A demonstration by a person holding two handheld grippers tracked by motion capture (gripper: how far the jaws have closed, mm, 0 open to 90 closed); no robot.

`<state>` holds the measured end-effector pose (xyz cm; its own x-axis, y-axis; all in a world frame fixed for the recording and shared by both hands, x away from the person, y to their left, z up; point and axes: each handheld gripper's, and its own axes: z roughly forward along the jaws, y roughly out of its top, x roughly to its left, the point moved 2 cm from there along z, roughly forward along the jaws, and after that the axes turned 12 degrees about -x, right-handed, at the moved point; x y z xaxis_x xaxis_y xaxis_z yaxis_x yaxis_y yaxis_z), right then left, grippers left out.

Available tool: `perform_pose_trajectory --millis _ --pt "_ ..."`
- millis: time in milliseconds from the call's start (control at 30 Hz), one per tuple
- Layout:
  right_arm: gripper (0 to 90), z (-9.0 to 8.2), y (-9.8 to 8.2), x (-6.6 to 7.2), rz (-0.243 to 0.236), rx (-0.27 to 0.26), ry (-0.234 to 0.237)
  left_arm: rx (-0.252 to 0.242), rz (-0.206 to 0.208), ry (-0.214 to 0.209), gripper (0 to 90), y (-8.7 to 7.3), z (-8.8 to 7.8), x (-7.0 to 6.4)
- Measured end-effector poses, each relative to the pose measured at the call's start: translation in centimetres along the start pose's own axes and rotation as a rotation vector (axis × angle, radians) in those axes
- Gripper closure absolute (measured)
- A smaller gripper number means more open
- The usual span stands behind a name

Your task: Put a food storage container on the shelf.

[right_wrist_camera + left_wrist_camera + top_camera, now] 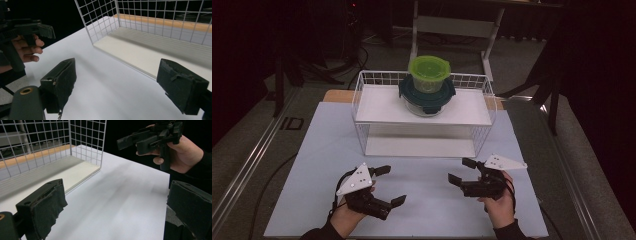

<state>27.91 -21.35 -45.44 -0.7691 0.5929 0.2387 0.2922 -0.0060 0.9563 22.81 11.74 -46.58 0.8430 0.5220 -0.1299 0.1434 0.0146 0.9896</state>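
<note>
A white wire shelf rack [362,95] stands at the back middle of the white table mat [312,150]. On its top board sits a glass container with a dark teal lid [427,97], and a smaller container with a green lid [428,72] is stacked on that. My left gripper [389,185] hovers open near the front left, empty. My right gripper [461,171] hovers open at the front right, empty, and appears as the other gripper [150,138] in the left gripper view. Both point toward the rack's lower board [140,52].
A wooden table edge [337,95] shows behind the mat. A white table frame [452,25] stands on the floor beyond. Metal rails [257,150] run along the left side. Dark surroundings close in on both sides.
</note>
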Motion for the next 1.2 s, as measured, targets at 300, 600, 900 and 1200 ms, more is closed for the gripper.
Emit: perform_pose_trajectory --millis 300,600,900,1200 --pt "15.6 -1.8 -1.9 -0.9 0.019 0.017 -0.015 0.0 -0.004 0.011 2.2 -1.2 -1.1 0.4" --pt "16.0 -3.8 -3.6 -1.6 0.03 0.027 -0.056 0.003 -0.001 0.031 2.2 -2.0 -2.3 0.7" --pt "16.1 -4.9 -4.9 -1.7 0.038 0.054 -0.072 0.023 -0.003 0.035 2.2 -3.0 -2.9 0.7" --pt "16.0 -5.9 -5.7 -2.6 0.034 0.047 -0.085 0.011 -0.001 0.064 2.2 -3.7 -3.5 1.4"
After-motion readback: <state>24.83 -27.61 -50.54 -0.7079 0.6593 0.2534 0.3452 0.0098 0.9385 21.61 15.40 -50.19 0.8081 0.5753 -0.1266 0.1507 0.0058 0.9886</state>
